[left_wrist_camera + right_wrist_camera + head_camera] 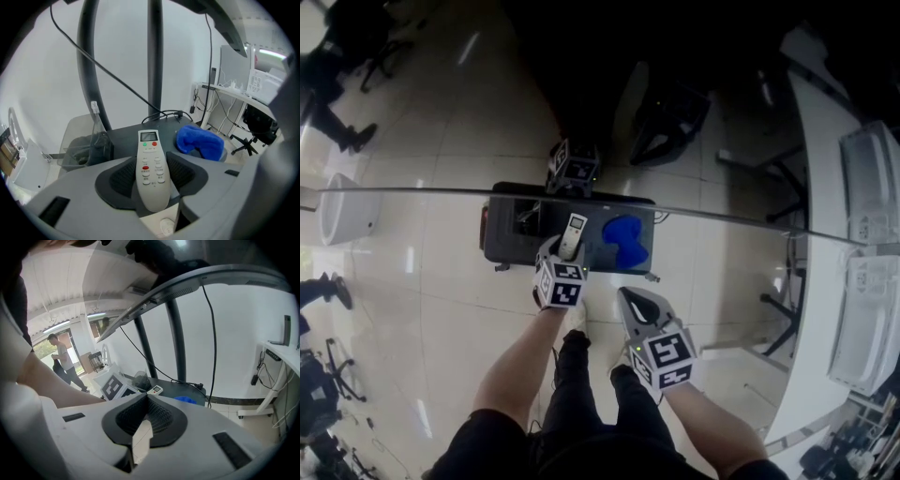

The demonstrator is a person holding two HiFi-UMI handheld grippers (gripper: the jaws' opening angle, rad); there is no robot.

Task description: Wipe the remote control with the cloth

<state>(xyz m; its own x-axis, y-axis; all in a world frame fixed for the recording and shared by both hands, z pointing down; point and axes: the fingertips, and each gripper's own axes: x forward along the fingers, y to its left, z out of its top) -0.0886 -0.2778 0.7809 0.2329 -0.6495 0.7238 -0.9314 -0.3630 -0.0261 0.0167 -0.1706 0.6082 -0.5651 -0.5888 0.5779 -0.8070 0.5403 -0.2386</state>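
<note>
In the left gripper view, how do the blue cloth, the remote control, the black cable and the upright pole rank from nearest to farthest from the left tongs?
1. remote control: held between the left tongs.
2. blue cloth: on the table, right.
3. black cable: table's far edge.
4. upright pole: behind the table.

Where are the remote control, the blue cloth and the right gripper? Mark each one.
remote control [151,169]: left gripper view, on its keypad.
blue cloth [200,143]: left gripper view, middle of its top.
right gripper [626,298]: head view, at its shut fingertips.
</note>
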